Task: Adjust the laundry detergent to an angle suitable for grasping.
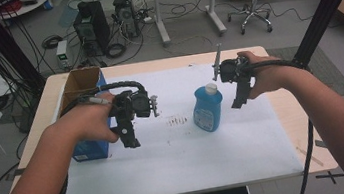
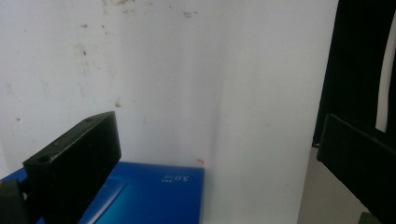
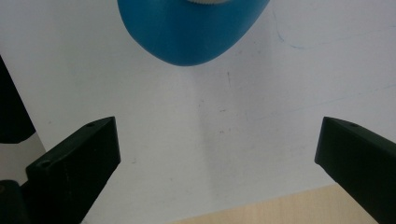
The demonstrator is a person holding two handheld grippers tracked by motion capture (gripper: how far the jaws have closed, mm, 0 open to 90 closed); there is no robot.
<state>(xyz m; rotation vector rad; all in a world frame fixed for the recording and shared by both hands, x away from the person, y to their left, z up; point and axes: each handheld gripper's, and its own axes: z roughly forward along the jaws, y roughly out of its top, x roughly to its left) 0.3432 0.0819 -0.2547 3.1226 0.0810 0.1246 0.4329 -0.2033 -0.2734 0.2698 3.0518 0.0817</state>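
A blue bottle (image 1: 208, 108) with a white cap stands upright near the middle of the white sheet (image 1: 193, 155). My right gripper (image 1: 238, 102) hangs just right of it, jaws open and pointing down. In the right gripper view the bottle (image 3: 191, 28) sits beyond the open gripper (image 3: 217, 135), apart from both jaws. My left gripper (image 1: 130, 142) hovers to the bottle's left, beside an open blue-sided cardboard box (image 1: 89, 151). The left gripper view has the open gripper (image 2: 217, 135) over the sheet, with the box's blue face (image 2: 154, 196) low between the jaws, untouched.
The wooden table (image 1: 313, 154) shows along the sheet's right and left edges. A black frame post (image 1: 324, 6) rises at the back right. Beyond the table, on the floor, are computer towers (image 1: 92, 26), cables, a stool (image 1: 253, 0) and cardboard boxes.
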